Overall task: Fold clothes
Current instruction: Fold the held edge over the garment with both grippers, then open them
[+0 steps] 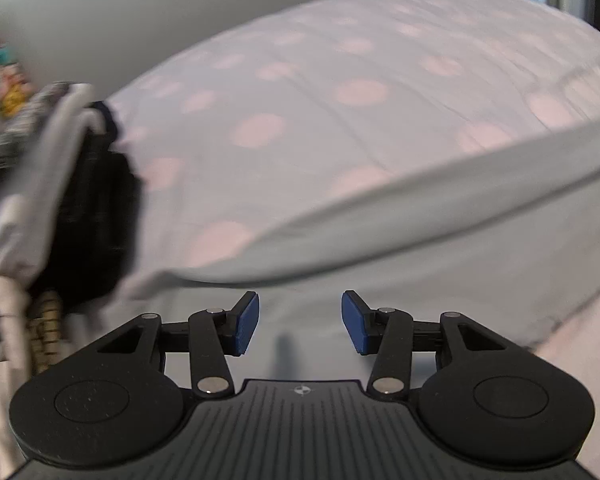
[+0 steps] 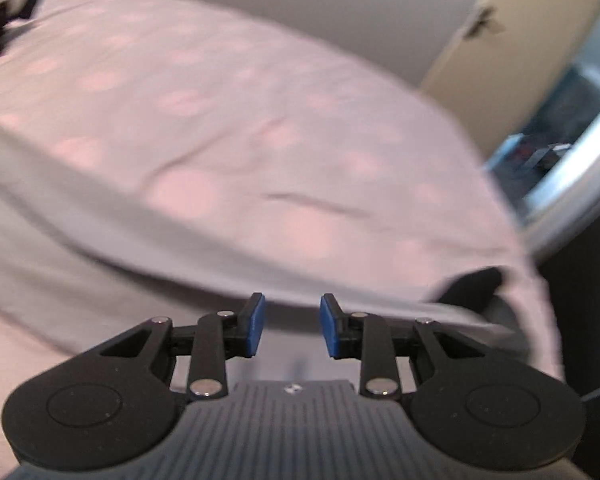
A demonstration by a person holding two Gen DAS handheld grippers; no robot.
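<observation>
Pale pink-spotted cotton sheet is lying spread, crumpled clothes pile far left; left gripper and right gripper are hovering apart, empty.

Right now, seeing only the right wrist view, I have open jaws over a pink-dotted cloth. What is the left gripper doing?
Observer: The left gripper is open as well, with nothing between its jaws. It faces the same dotted cloth.
Operator: Are there any clothes close to it?
Observer: Yes, there is a heap on its left side, a black garment lying against a pale grey garment.
Operator: Is there anything lower in that heap?
Observer: A tan checked fabric shows below the black piece. It is too blurred to tell what it is.
</observation>
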